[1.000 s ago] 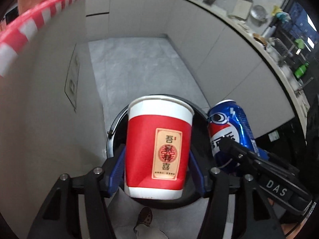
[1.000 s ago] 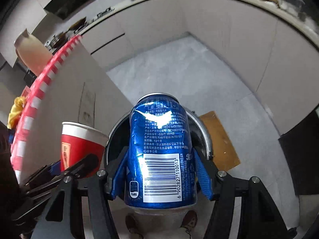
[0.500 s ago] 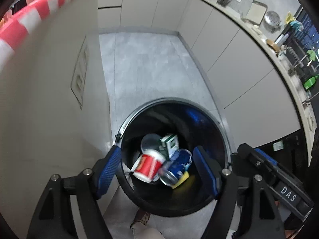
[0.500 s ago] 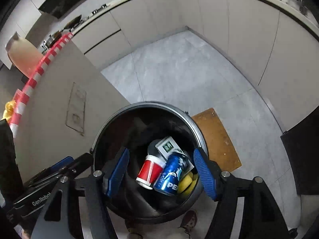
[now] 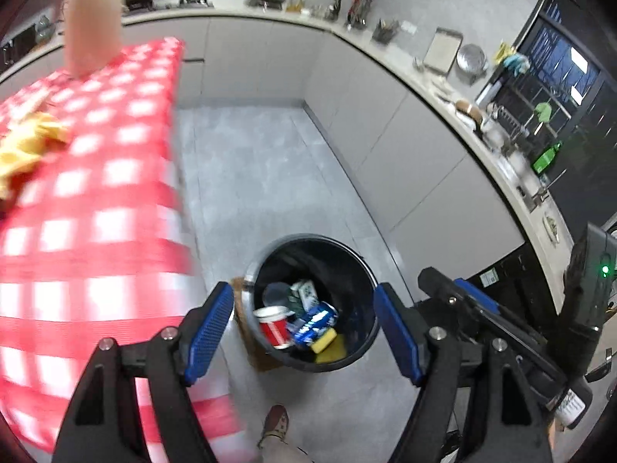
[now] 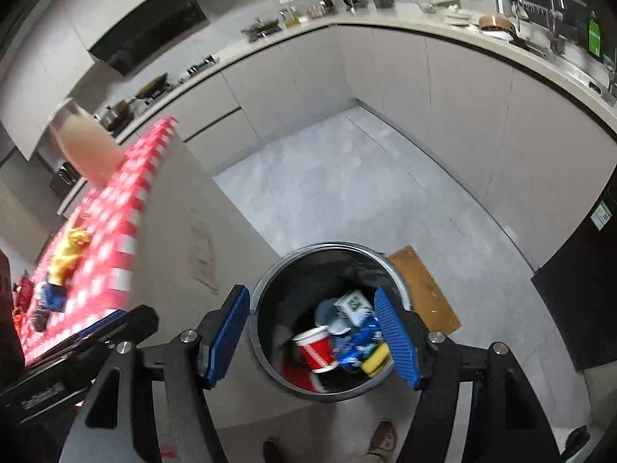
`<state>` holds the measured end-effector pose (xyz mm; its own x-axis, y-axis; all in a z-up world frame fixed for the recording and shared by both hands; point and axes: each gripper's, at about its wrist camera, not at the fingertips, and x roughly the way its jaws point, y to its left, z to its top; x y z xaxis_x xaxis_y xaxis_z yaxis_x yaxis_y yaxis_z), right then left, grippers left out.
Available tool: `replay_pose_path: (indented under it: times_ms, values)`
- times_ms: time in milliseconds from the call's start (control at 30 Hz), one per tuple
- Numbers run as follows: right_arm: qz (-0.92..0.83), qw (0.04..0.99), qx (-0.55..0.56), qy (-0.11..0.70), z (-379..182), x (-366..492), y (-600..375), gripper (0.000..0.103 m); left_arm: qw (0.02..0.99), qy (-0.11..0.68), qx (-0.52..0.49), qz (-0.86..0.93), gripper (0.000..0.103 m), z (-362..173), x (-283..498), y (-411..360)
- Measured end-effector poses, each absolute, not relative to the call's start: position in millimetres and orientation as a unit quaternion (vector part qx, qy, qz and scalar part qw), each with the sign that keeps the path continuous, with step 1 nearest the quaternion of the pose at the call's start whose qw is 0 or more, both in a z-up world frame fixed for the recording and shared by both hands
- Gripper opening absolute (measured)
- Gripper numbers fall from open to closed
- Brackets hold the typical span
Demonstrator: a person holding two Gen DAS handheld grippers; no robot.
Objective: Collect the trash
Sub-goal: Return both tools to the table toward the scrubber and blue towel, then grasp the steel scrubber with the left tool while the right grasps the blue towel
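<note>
So from the left wrist camera, the left gripper (image 5: 304, 333) was spread wide with nothing between its blue pads (image 5: 208, 332), hanging well above the round black trash bin (image 5: 368, 341) that sat on the grey floor at about 6 o'clock in the view. Down inside the bin you could make out the red paper cup (image 5: 274, 326) lying beside the blue Pepsi can (image 5: 314, 322), a small green-and-white carton (image 5: 306, 295) at their 12 o'clock and something yellow (image 5: 324, 341) at about 5 o'clock of the can. The red checkered tablecloth (image 5: 88, 200) filled the 9 o'clock side, blurry, with a yellow crumpled thing (image 5: 27, 144) on it toward 10 o'clock. The right gripper's body poked in at 4 o'clock. Over to the right wrist camera: the right gripper (image 6: 312, 333) was just as wide open and empty, over the same bin, with cup, can, carton and the yellow thing all in the bottom. At 9 o'clock the table showed the yellow wad (image 6: 67, 254) plus some blue and dark bits (image 6: 48, 301) near it, too smeared to name. My read is the drop-off step was done, and the next move would be swinging both grippers toward the table at 9 o'clock, lining one up on that yellow wad and closing on it.
</note>
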<state>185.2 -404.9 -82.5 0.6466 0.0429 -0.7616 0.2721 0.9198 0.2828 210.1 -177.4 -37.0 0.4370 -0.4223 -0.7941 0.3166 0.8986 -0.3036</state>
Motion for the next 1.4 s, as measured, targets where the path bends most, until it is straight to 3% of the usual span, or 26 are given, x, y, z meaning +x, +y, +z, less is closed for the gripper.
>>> replay_pose_path:
  times_ms: [300,733,900,1067,1400]
  values:
    - [0.006,0.904,0.161,0.397,-47.7,201.7,-253.3,0.069,0.878,0.455,-0.071,-0.127,0.076,-30.5,219.7,-11.8]
    - [0.083,0.896,0.134,0.415,-64.3,242.9,-44.7,0.069,0.888,0.453,-0.081,-0.017,0.076,-47.4,246.6,186.7]
    - [0.116,0.891,0.107,0.425,-63.3,263.3,1.1,0.07,0.886,0.456,-0.088,-0.001,0.076,-54.0,257.7,211.8]
    - [0.135,0.891,0.08,0.427,-67.6,284.3,22.1,0.078,0.882,0.463,-0.081,0.009,0.076,-63.3,272.4,215.8]
    - [0.131,0.878,0.07,0.455,-92.4,327.7,41.6,0.08,0.881,0.468,-0.066,0.004,0.076,-78.9,298.7,221.1]
